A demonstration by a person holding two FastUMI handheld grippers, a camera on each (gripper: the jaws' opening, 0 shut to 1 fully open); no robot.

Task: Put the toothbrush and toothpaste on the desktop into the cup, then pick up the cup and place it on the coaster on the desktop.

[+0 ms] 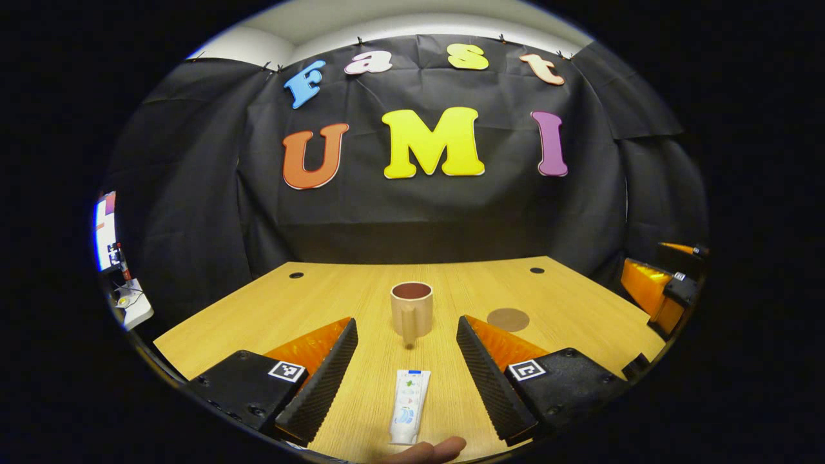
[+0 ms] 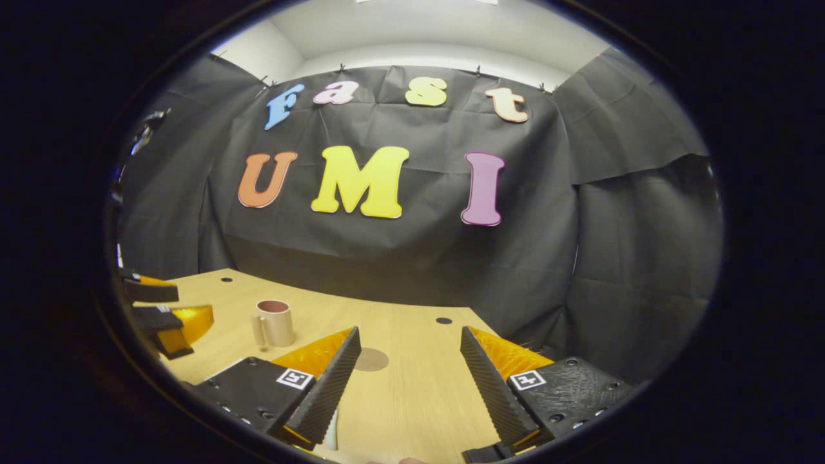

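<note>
Wood covered the desktop (image 1: 271, 309) inside a booth with black cloth walls. No toothbrush could be made out for sure on it.

From the left gripper view, the left gripper (image 1: 407, 357) hung low over the wood with its two fingers spread wide and nothing between them. It pointed straight at the cup, and the toothpaste (image 1: 408, 414) lay flat on the wood in the gap between the fingers, close to the camera. That looked like a good spot for closing on the tube. A fingertip (image 1: 430, 450) of the person peeked in at the bottom edge, just by the near end of the tube.

Farther out stood the cup (image 1: 411, 312), upright, with its handle turned toward the camera. Its mouth was open to the top, so things could be dropped in. Nothing stuck out of it. The round brown coaster (image 1: 508, 319) lay flat to the right of the cup, near it but not touching, and it was bare.

From the right gripper view, the right gripper (image 2: 407, 386) was also spread wide and held nothing. It was off to the right side, with the coaster just past its left finger. Something pale showed under that finger, but what it was could not be told.
</note>
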